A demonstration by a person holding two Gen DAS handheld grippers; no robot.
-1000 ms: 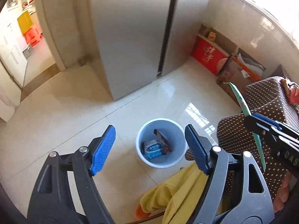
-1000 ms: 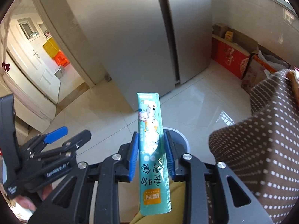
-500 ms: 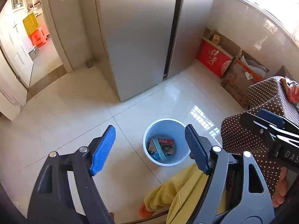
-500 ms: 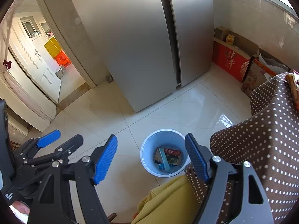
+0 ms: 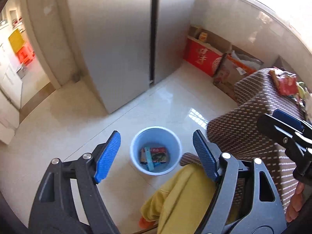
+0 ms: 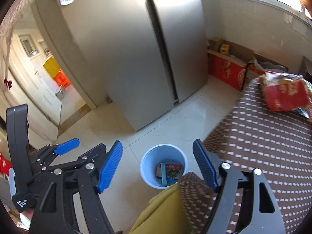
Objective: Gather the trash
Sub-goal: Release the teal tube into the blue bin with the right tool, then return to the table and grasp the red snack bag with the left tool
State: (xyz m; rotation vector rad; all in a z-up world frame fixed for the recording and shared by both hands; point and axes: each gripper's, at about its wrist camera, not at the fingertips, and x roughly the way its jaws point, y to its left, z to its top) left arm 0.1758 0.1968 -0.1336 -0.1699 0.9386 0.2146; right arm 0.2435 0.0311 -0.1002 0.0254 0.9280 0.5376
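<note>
So we're hovering both grippers, left gripper (image 5: 156,154) and right gripper (image 6: 158,165), jaws wide and empty, over the blue bin (image 6: 145,167); remaining red wrapper (image 6: 284,95) is lying up-right on the dotted table (image 6: 253,140), nearer our right

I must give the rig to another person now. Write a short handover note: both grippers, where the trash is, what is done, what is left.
Left gripper: open, empty.
Right gripper: open, empty; its jaws have just been opening, and nothing is between them.
Bin: light blue, on the floor beside the table, below both grippers.
Done: the teal wrapper lies in the bin with other packets.
Left: a red packet and more wrappers next to it are on the table's dotted cloth. They probably go into the bin next.
</note>
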